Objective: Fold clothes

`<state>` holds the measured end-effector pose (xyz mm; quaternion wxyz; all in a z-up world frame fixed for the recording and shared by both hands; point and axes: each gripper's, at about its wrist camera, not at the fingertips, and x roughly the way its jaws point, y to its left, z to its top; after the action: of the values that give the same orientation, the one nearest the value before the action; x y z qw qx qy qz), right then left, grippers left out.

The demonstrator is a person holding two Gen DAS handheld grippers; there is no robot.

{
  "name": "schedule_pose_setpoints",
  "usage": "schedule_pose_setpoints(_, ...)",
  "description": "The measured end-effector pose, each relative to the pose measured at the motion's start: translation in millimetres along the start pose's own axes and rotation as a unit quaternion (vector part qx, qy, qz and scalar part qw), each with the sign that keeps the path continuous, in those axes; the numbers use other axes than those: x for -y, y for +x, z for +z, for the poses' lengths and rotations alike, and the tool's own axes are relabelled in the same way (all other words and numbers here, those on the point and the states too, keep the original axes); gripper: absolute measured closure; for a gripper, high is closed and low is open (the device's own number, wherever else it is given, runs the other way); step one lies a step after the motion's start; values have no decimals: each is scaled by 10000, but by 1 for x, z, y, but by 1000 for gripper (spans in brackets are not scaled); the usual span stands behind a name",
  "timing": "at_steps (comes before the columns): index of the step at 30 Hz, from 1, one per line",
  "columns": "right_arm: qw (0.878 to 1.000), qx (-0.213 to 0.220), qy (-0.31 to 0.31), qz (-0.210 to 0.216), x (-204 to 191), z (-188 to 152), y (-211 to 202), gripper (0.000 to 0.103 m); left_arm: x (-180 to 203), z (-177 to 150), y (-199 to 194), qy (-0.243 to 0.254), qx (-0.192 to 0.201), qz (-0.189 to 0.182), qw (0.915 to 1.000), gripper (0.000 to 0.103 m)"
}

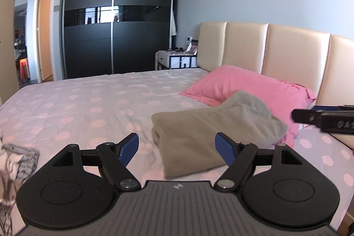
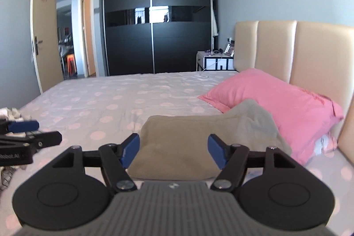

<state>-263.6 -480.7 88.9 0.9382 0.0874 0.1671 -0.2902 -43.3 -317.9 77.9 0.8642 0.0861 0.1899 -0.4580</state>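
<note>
Two claws hung over the bed [image 1: 88, 98], both spread wide w/ nothing between the blue pads. The left claw [image 1: 177, 148] sat above the near-left corner of the folded grey-tan garment [image 1: 205, 132]; the right claw [image 2: 174, 150] was above the same garment's near edge, pads clear of the cloth. Each claw showed at the edge of the other's view, so they were side by side but apart.

The garment lay folded flat on the dotted sheet, its far right end riding up onto the pink pillow [image 1: 247, 85], which leaned against the cream headboard [image 1: 287, 52]. At the left edge of the bed was a rumpled heap of more clothes [image 1: 20, 160], approx. checked and white fabric, too blurred to sort out. Beyond the bed stood a dark sliding wardrobe [image 1: 117, 14] and a white nightstand [image 1: 174, 59].
</note>
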Motion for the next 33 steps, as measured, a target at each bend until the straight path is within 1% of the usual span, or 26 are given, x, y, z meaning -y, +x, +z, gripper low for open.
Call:
schedule_pose_setpoints(4,9988,195,372,-257,4,-30,-19,32,1,-19,-5,8,-58,116,9999,28)
schedule_pose_setpoints(7,9975,181,446,-522,6,-50,-23,32,7,-31,-6,103,-117,215,9996,28)
schedule_pose_setpoints(8,9973,140,481,-538,6,-55,-22,32,9,-35,-5,114,-156,232,9995,28)
schedule_pose_setpoints(11,9975,95,563,-414,5,-67,-24,32,13,-47,-2,102,-317,182,9993,28)
schedule_pose_setpoints(15,9978,86,490,-442,1,-83,-17,32,20,-55,-1,148,-416,126,9989,28)
schedule_pose_setpoints(19,9981,-126,376,-480,-2,-95,-5,32,24,-59,-1,246,-464,110,9986,28)
schedule_pose_setpoints(22,9981,-268,237,-497,-6,-102,2,32,24,-62,1,196,-595,57,9980,28)
schedule_pose_setpoints(28,9967,-646,123,-478,-16,-113,12,32,23,-71,8,194,-825,118,9963,28)
schedule_pose_setpoints(33,9964,-714,39,-465,-20,-115,14,32,24,-76,13,144,-865,89,9961,28)
